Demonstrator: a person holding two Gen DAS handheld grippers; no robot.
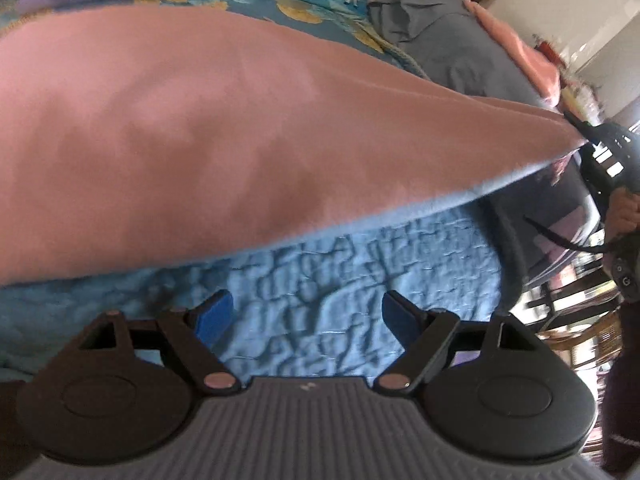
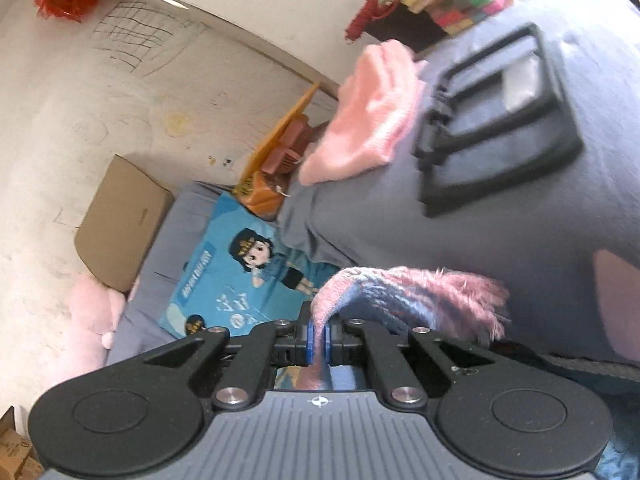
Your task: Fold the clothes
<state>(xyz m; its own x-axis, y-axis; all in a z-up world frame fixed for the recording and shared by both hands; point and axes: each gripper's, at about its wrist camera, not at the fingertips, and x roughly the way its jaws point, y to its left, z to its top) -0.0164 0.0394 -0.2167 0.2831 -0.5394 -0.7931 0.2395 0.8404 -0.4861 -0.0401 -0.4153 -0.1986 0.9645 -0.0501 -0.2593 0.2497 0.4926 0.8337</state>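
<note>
The pink garment (image 1: 200, 132) stretches wide just ahead of the left gripper (image 1: 306, 318), whose jaws stand wide apart with nothing between them, over the blue quilt (image 1: 340, 272); its fringed corner (image 2: 400, 292) is pinched tight in the right gripper (image 2: 319, 338); a grey cloth (image 2: 500, 220) lies beyond, to the right.

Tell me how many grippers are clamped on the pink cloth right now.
1. The right gripper pinches the pink cloth at its lifted corner; the left gripper stands open over the blue bedspread, holding nothing.
</note>
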